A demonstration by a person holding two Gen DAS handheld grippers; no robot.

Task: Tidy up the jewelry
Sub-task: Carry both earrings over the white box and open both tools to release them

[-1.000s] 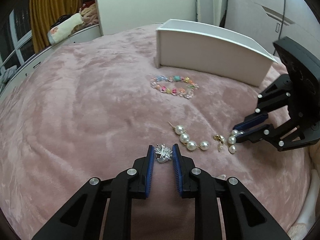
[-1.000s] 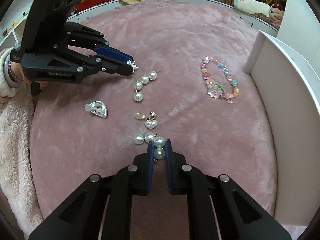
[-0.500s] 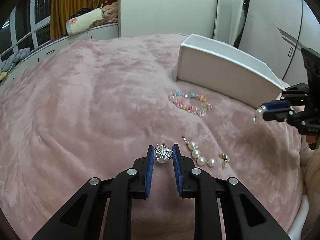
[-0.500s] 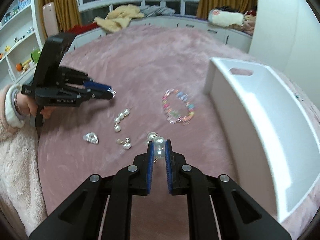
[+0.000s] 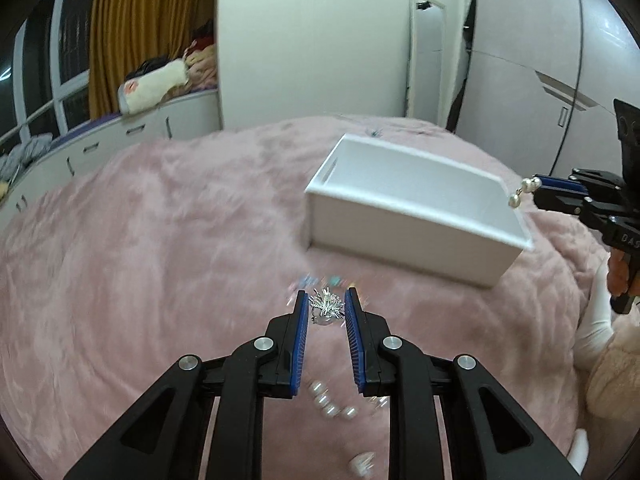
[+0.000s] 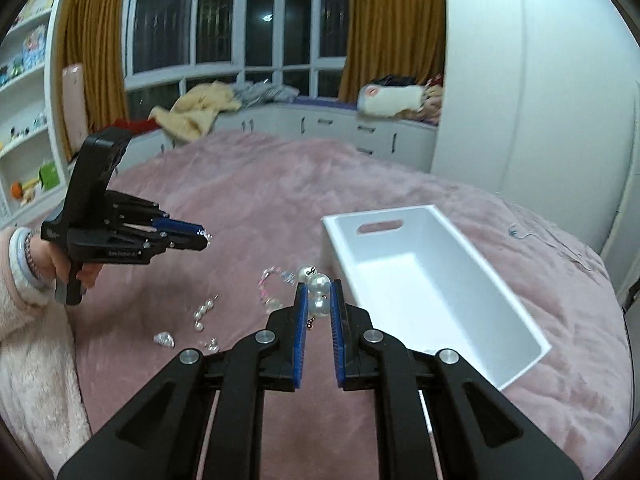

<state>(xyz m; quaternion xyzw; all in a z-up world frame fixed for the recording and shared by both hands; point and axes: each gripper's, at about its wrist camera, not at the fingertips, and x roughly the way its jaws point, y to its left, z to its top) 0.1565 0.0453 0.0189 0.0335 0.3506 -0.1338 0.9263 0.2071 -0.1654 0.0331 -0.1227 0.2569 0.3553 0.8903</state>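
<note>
Item one: my left gripper clamps the silver brooch above the pink blanket. Item two: my right gripper pinches the pearl earring beside the white box.

Pink fuzzy bedspread fills foreground. Bay window, dark outside, mustard curtains, white drawer units below with clothes piled on top. White wardrobe and shelves at sides.

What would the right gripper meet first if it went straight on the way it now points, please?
Probably the bead bracelet on the pink blanket, just left of the white box. The right gripper, shut on a pearl earring, aims there, though depth is unclear.
</note>
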